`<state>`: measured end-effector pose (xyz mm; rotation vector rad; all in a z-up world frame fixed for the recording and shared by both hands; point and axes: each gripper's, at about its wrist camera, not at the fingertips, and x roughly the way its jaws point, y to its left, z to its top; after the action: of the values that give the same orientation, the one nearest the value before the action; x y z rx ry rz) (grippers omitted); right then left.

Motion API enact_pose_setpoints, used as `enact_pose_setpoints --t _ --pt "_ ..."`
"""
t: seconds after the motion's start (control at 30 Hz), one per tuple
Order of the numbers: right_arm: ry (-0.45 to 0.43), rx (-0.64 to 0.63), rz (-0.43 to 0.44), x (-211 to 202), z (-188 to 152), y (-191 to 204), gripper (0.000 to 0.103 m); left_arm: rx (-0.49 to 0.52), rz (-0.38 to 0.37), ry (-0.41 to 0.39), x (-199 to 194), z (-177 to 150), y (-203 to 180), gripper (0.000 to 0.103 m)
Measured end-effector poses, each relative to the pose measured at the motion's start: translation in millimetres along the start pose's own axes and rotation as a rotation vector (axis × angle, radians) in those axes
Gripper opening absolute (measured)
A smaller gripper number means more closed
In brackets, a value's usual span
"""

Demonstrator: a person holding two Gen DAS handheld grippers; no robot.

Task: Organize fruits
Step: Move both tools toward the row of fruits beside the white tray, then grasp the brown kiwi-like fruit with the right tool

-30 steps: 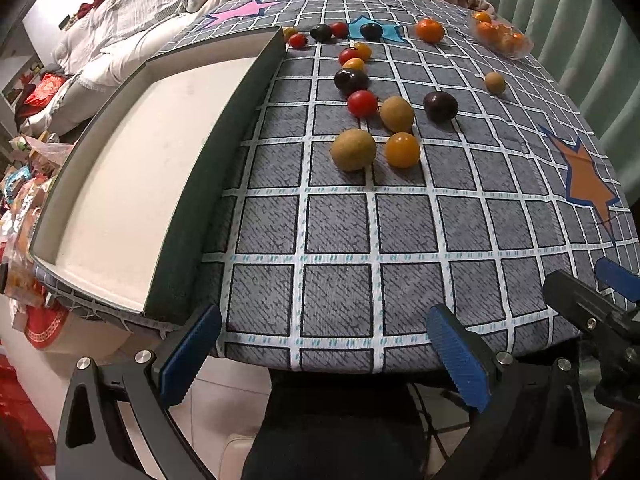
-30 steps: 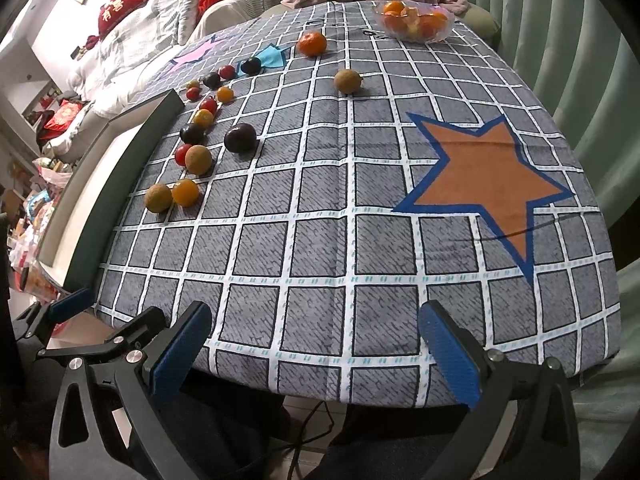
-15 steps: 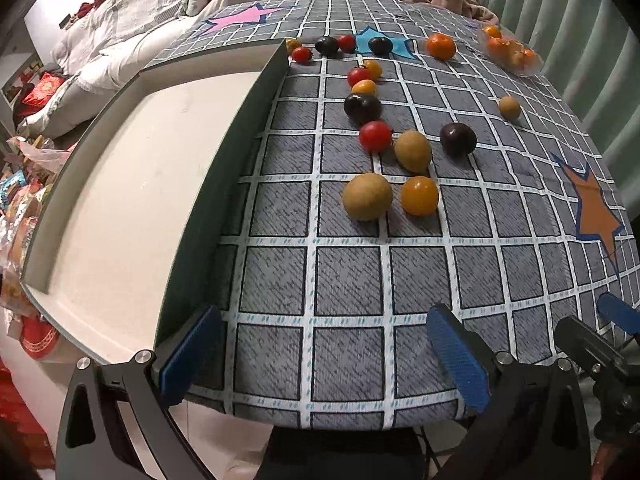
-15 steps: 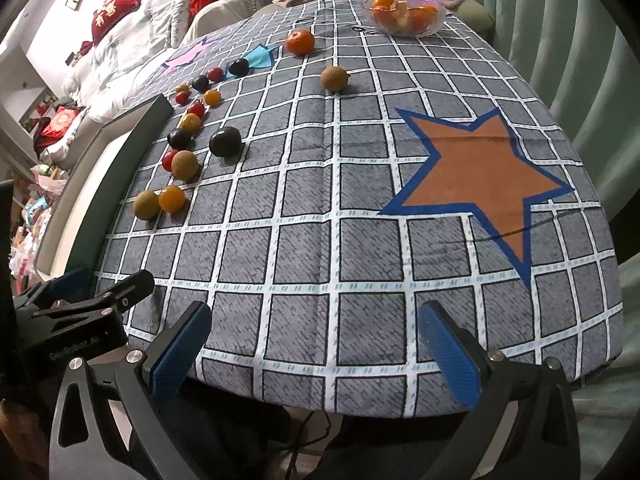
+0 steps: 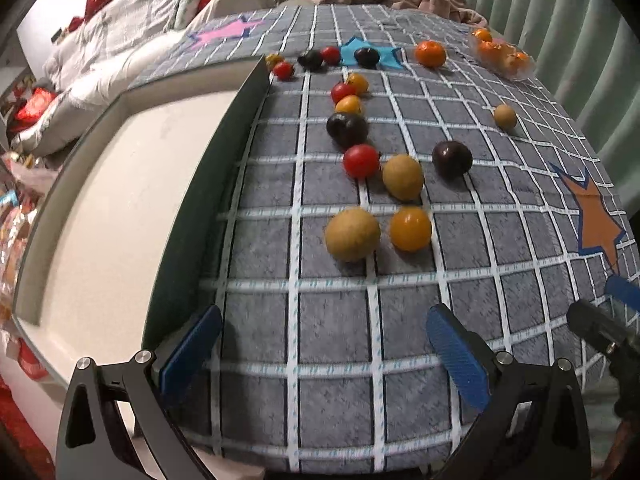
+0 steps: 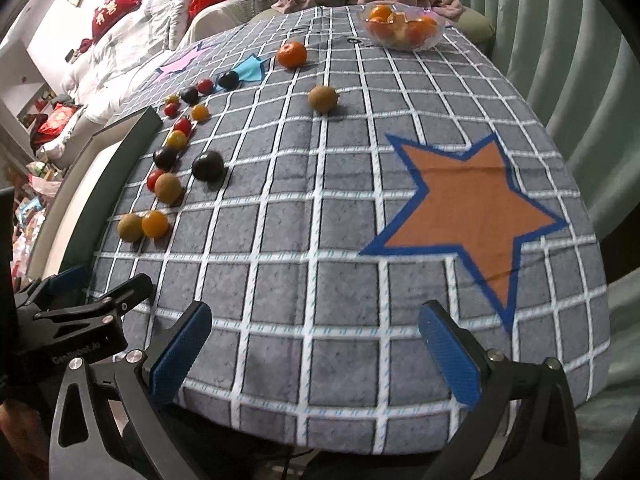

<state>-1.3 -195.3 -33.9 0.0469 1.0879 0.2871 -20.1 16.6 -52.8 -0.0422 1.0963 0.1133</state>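
Several small fruits lie scattered on a grey checked tablecloth (image 5: 328, 320): a tan round fruit (image 5: 352, 233), an orange tomato (image 5: 411, 228), a red tomato (image 5: 361, 160), dark plums (image 5: 452, 159) and a tangerine (image 5: 430, 53). A white tray with dark walls (image 5: 100, 216) lies empty at the left. My left gripper (image 5: 320, 356) is open and empty, above the cloth's near part, short of the tan fruit. My right gripper (image 6: 316, 348) is open and empty over the front edge, right of the left gripper (image 6: 80, 304).
A clear bowl of tangerines (image 6: 402, 26) stands at the far right. An orange star patch (image 6: 468, 208) marks the cloth's right half. A lone tan fruit (image 6: 322, 98) lies mid-table. A bed with cushions is behind, curtains at the right.
Both grippers have moved forward over the table. The fruits now appear nearer to the left gripper. Nothing has been gripped.
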Motion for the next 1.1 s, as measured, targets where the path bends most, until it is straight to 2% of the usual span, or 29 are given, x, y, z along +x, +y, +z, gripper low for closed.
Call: enact_pose_setpoints --t 0.53,0.9,1.0,1.03,1.07,1.1 --pt "-0.078 -0.12 -0.066 39 81 -6 0.103 0.053 -0.042 -0.101 13 21 -11 0.103" --pt "-0.091 -0.137 -0.042 73 122 4 0.103 0.072 -0.052 -0.093 15 26 -11 0.103" --pt "-0.091 -0.142 -0.024 79 126 9 0.102 0.086 -0.05 -0.114 11 27 -11 0.09" --pt "-0.089 -0.144 -0.014 81 126 10 0.094 0.098 -0.05 -0.118 10 27 -11 0.083" --pt "-0.097 -0.152 -0.024 81 126 12 0.091 0.108 -0.059 -0.122 9 28 -10 0.073" --pt "-0.106 -0.165 -0.035 81 126 14 0.082 0.11 -0.074 -0.12 9 28 -10 0.069"
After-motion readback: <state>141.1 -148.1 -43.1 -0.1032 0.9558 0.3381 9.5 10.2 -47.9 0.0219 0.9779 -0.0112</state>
